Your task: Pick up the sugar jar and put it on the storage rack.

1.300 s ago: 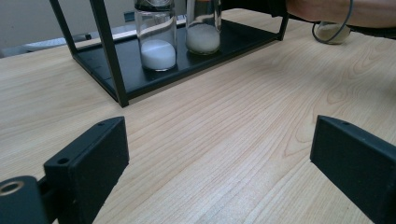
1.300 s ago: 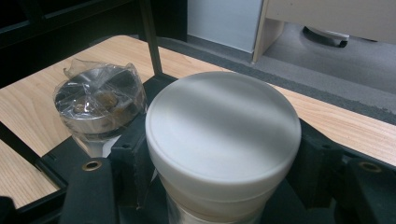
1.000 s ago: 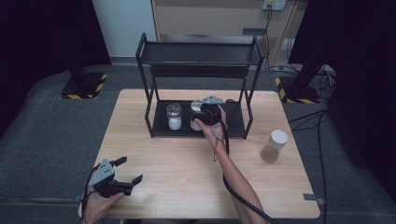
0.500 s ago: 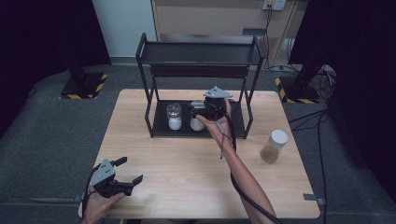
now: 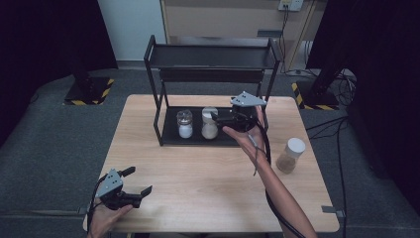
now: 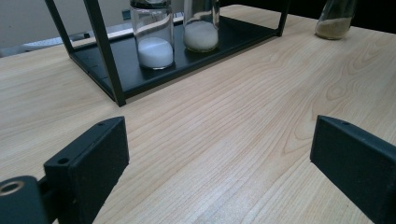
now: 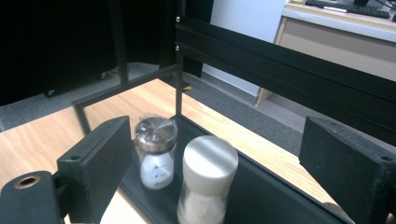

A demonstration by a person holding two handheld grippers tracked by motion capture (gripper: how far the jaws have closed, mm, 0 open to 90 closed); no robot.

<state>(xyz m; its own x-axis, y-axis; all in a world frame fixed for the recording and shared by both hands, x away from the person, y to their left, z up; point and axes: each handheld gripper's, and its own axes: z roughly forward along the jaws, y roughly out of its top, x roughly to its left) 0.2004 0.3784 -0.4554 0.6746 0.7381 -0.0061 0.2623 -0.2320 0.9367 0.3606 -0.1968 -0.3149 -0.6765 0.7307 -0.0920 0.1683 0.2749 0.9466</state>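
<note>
High view showed the white-lidded jar [image 5: 209, 124] standing on the rack's [image 5: 163, 106] bottom shelf beside the clear-lidded jar [image 5: 184, 124], the right claw [image 5: 218, 119] spread and empty above; the brown-filled jar [image 5: 289, 154] waited on the desk [image 5: 208, 188], left claw [image 5: 138, 183] idle, apart

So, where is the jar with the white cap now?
In the high view, the white-capped jar stands on the black rack's bottom shelf, right of the smaller jar of white powder and just left of the right gripper.
</note>
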